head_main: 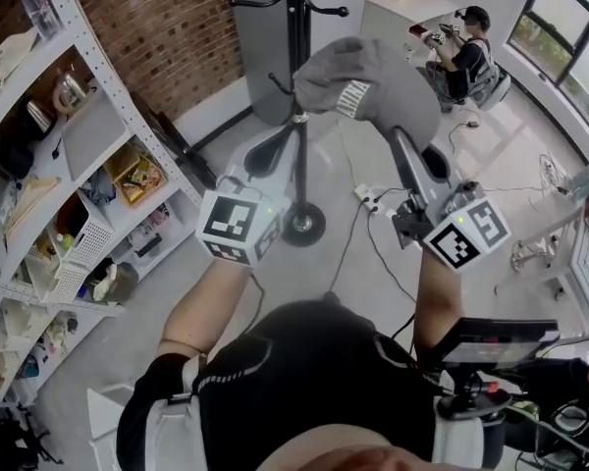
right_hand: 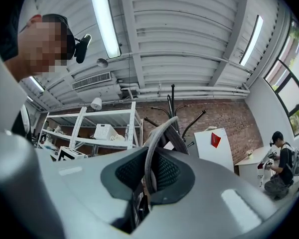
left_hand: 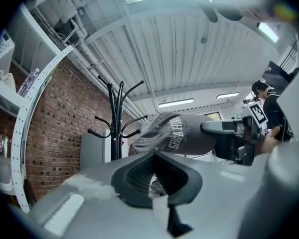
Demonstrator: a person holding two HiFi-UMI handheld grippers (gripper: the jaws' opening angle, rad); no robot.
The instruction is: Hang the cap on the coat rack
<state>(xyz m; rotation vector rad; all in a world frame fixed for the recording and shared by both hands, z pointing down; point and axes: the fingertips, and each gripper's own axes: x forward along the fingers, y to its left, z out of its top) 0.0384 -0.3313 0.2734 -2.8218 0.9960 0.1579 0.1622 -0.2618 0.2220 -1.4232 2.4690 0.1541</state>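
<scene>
Person's dark shirt fills the bottom of the head view, both arms reaching up. The right gripper is clamped on the grey cap, and the left gripper pinches its other edge. Cap sits upper middle of the frame, just in front of the black coat rack, not on a hook yet.

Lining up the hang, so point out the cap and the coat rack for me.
cap point(head_main: 371, 75), head view, on the grey crown above the white lettering.
coat rack point(head_main: 296, 37), head view, on the black pole just below the hooks.
</scene>
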